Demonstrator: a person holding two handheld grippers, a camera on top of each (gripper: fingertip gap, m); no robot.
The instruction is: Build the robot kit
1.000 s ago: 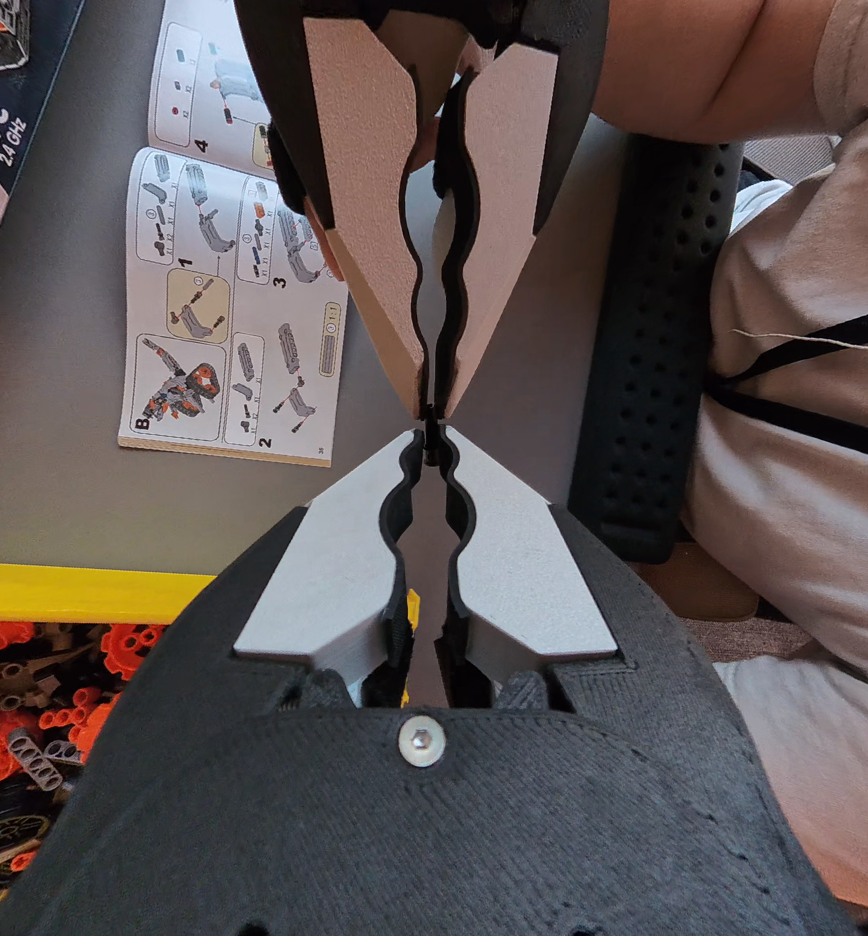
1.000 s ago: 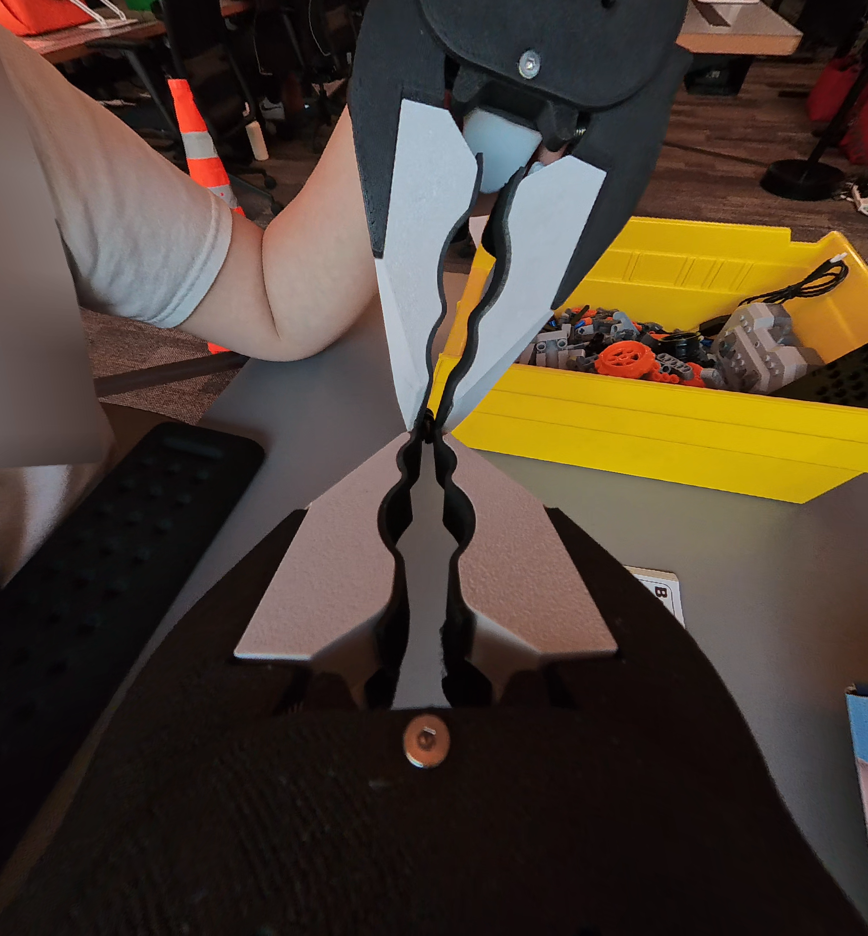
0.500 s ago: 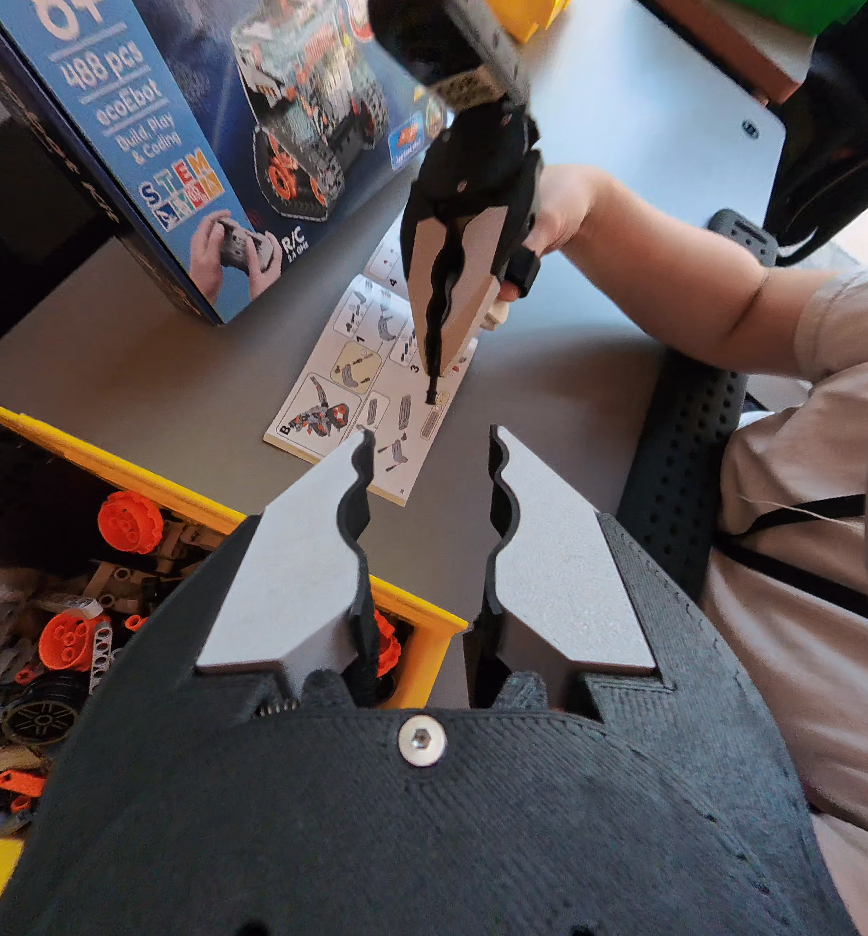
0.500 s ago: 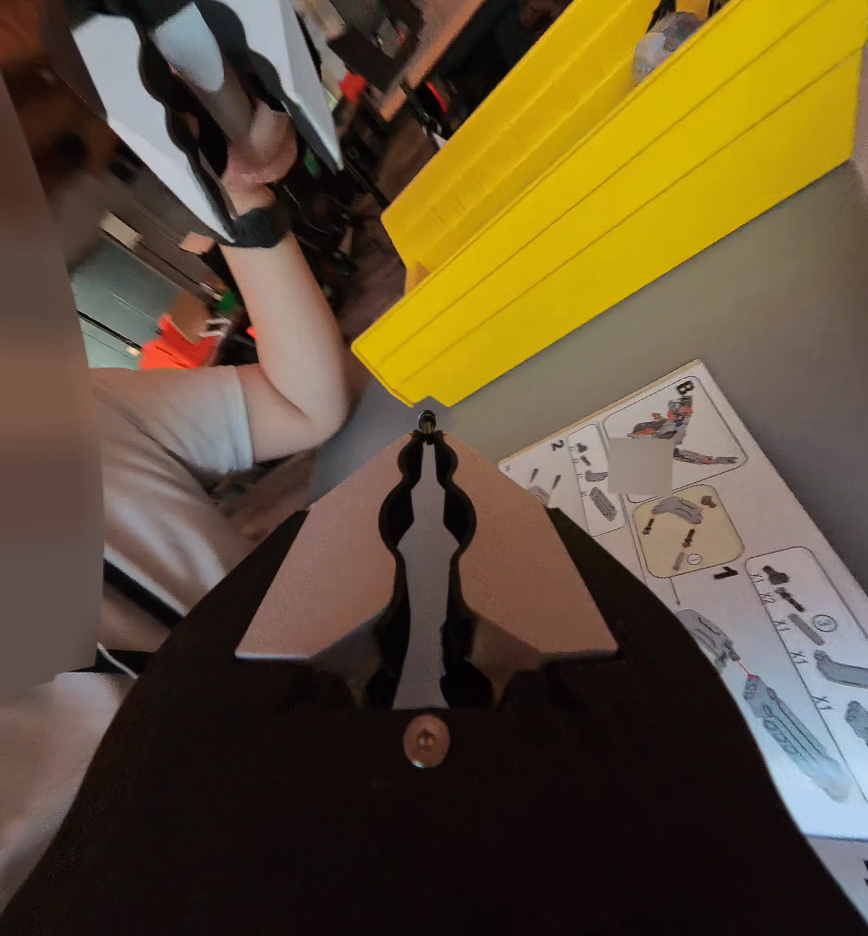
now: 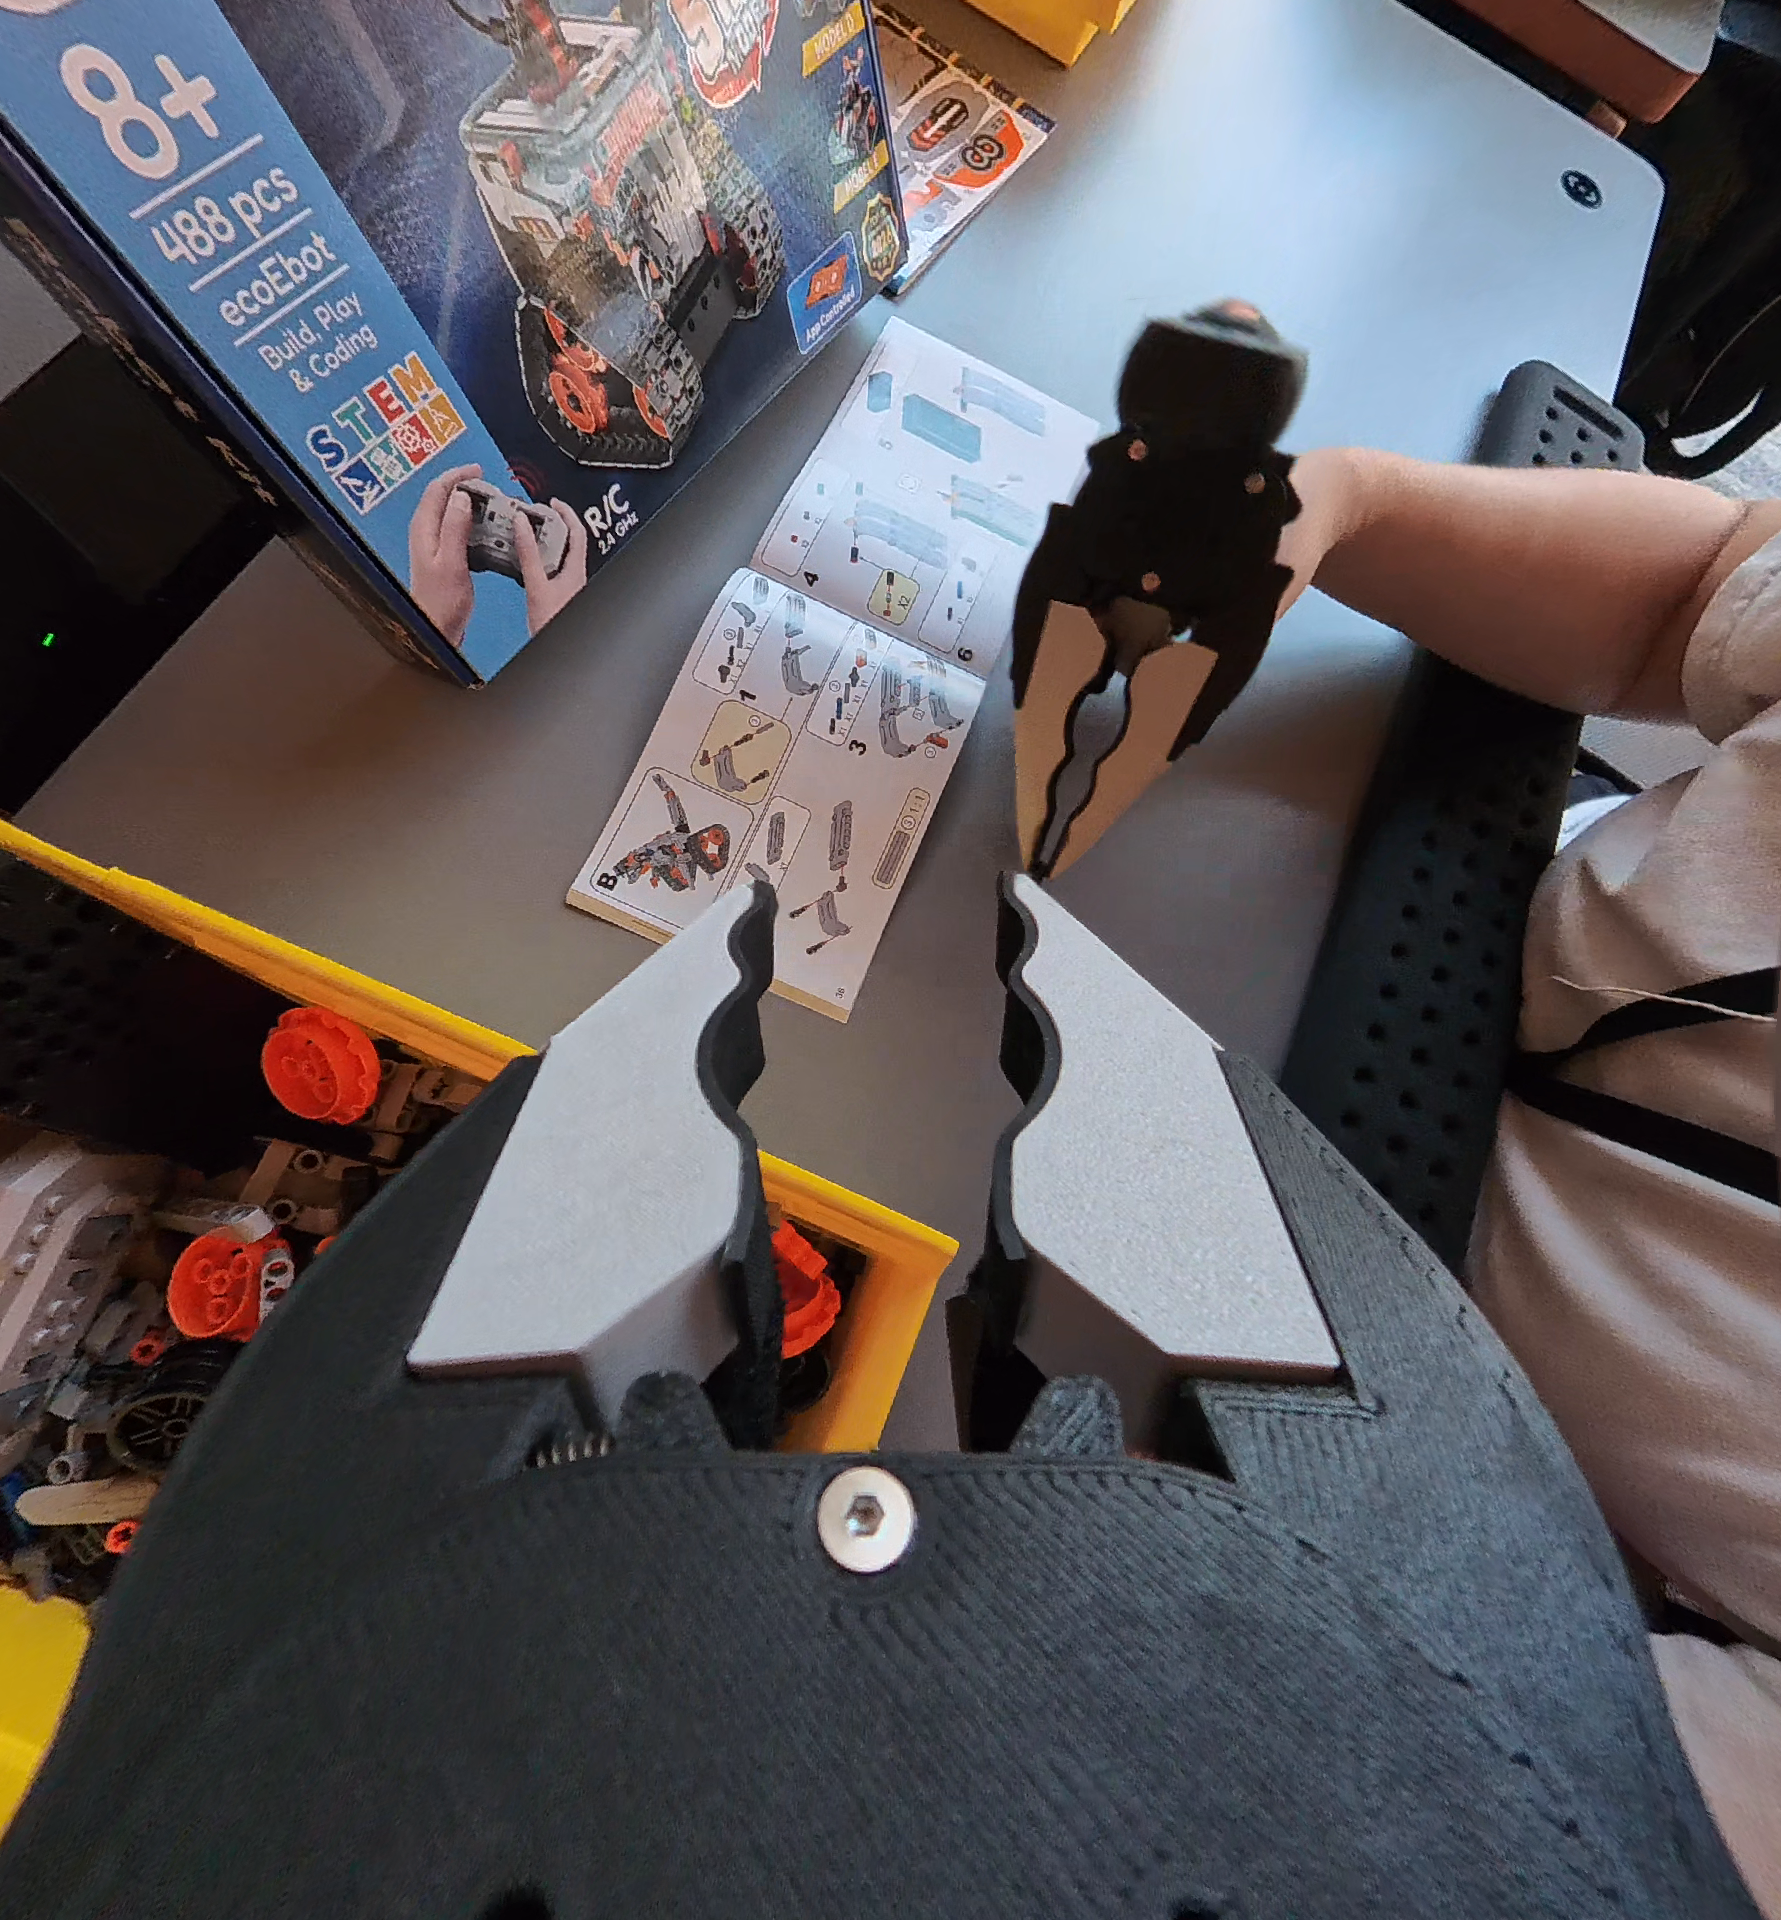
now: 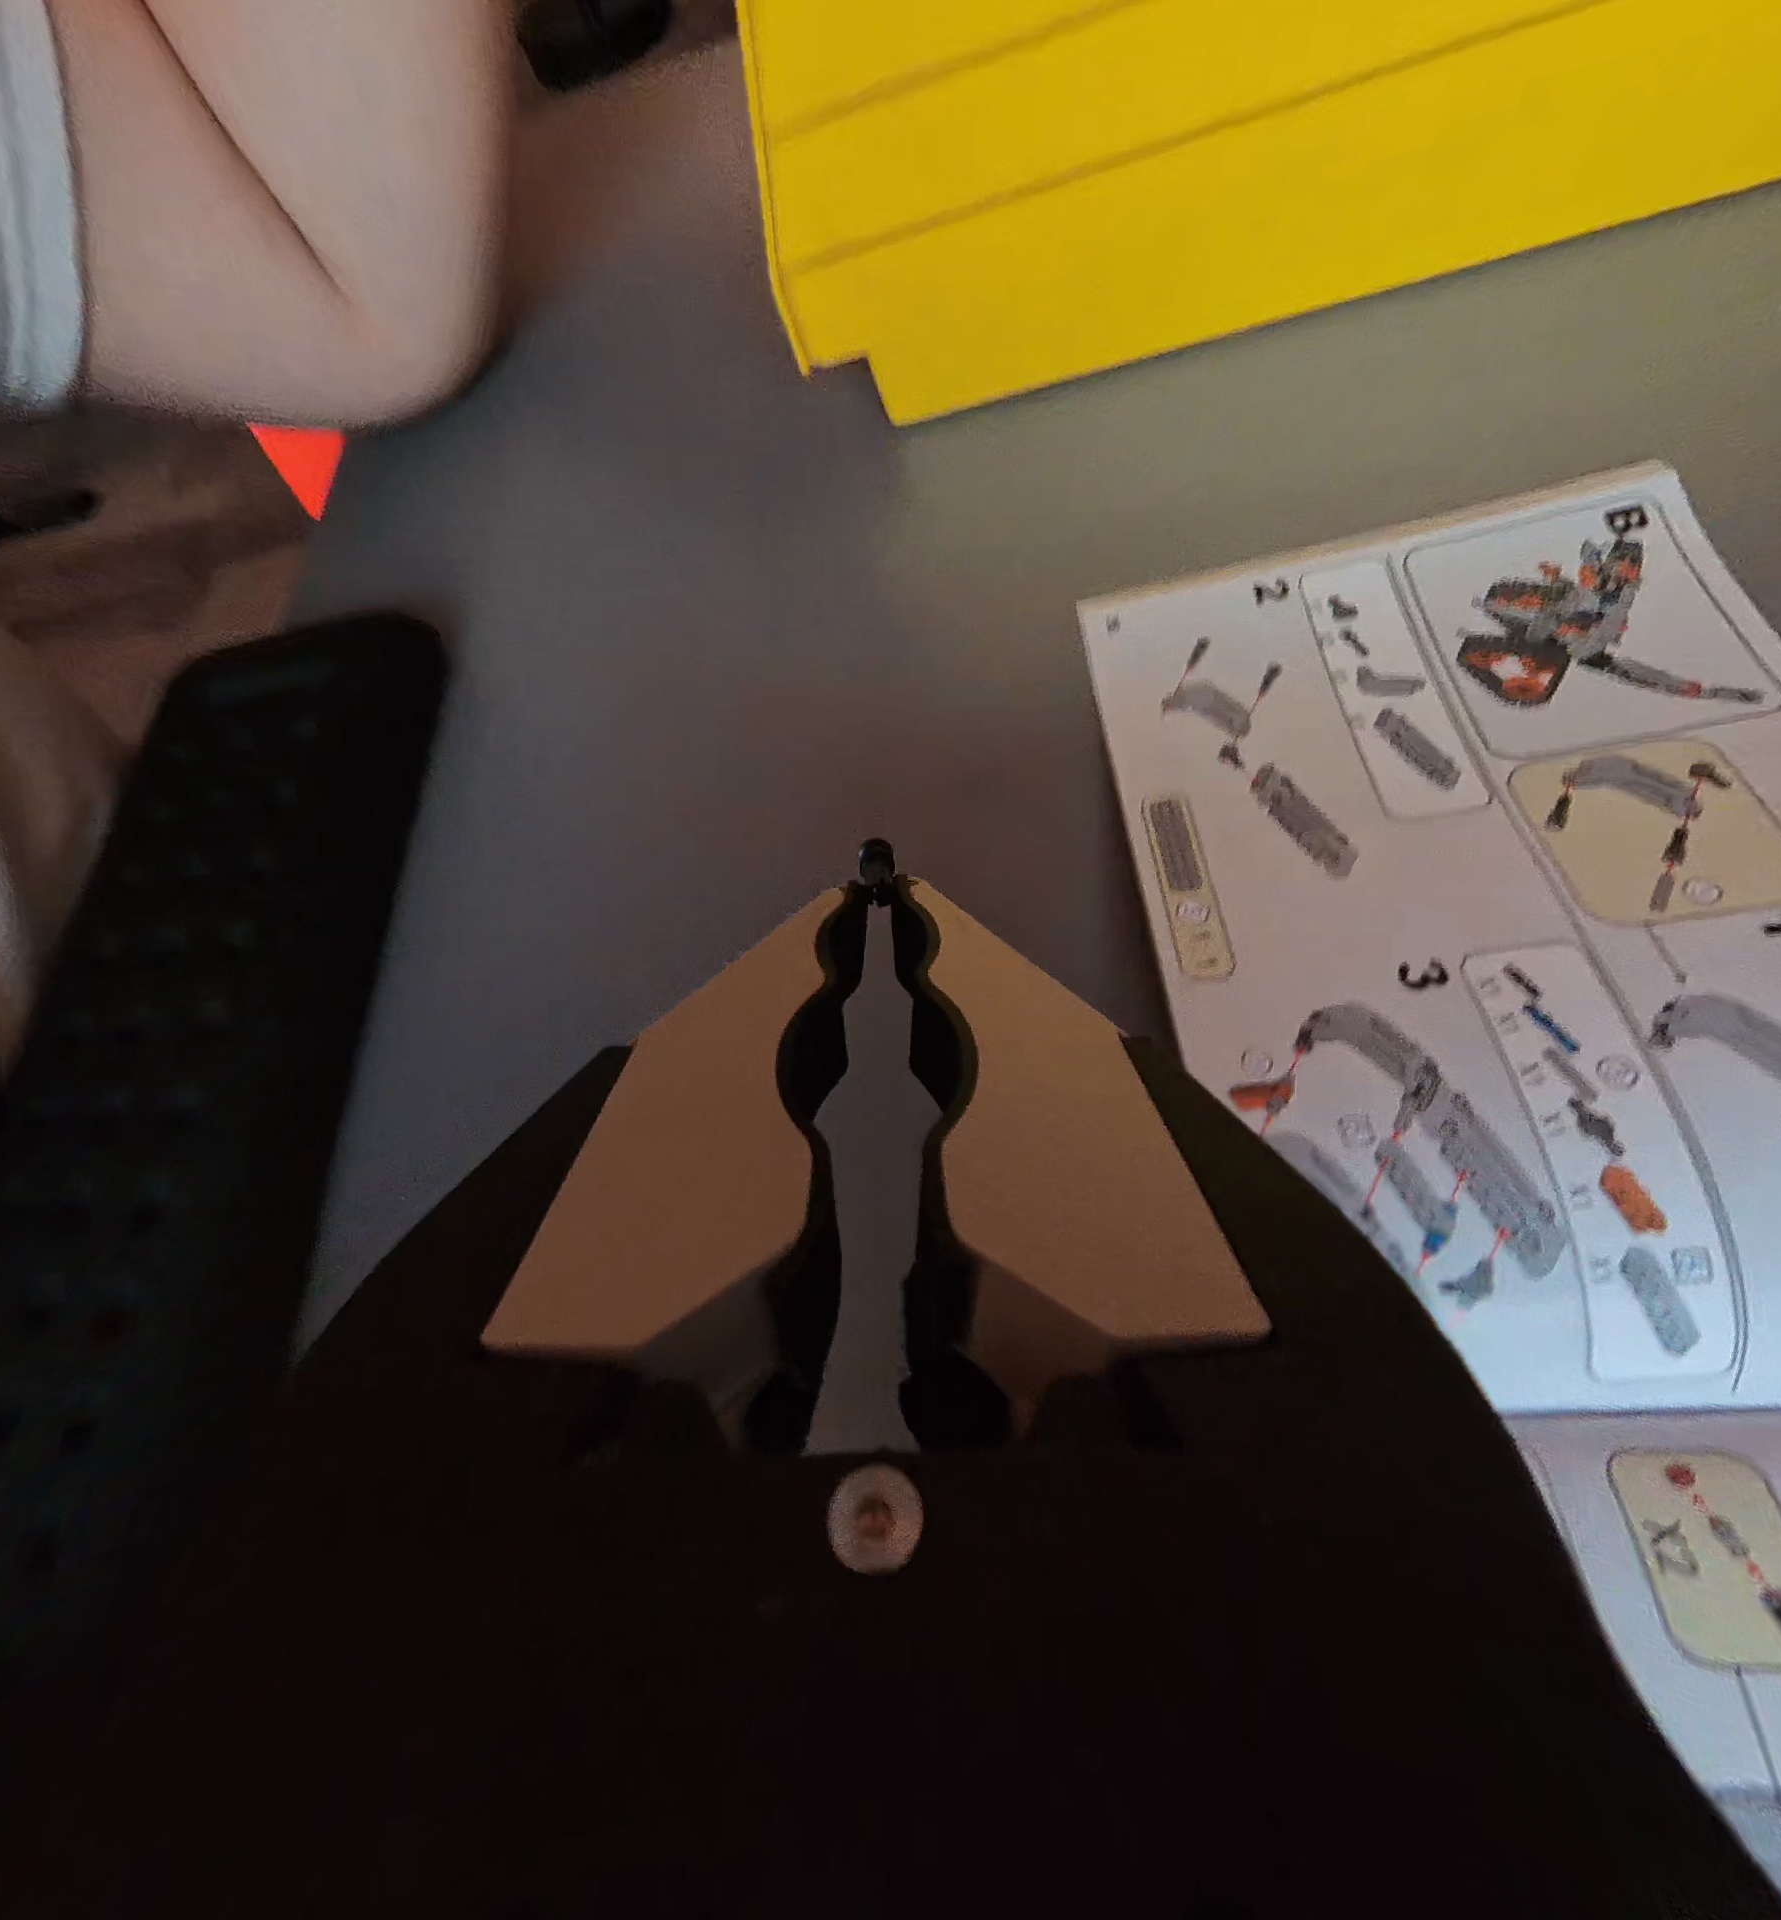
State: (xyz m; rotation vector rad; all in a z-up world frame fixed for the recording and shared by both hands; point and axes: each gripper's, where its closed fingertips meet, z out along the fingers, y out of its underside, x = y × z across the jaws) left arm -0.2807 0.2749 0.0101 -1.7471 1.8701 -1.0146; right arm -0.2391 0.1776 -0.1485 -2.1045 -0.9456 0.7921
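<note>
My left gripper [image 5: 884, 902] is open and empty, held above the grey table [image 5: 366, 790] beside the corner of the yellow bin [image 5: 907, 1288]. My right gripper [image 6: 875, 888] is shut on a small black pin [image 6: 875, 860] that sticks out past its tips. It points down at bare table between a black perforated pad [image 6: 169, 935] and the open instruction booklet [image 6: 1488, 935]. The right gripper also shows in the left wrist view [image 5: 1047, 862], tips down close to the table, just beyond my left gripper's right finger [image 5: 1125, 1143].
The yellow bin holds several orange, grey and black building parts [image 5: 190, 1247]. A blue toy box [image 5: 398, 260] stands at the back. The booklet [image 5: 844, 727] lies mid-table. The black pad [image 5: 1426, 935] runs along the table's edge by a person's arm [image 5: 1509, 582] and torso.
A second ago both grippers met tip to tip on the pin. My left gripper let go, opened and drew back over the bin. My right gripper swung down toward the table with the pin.
</note>
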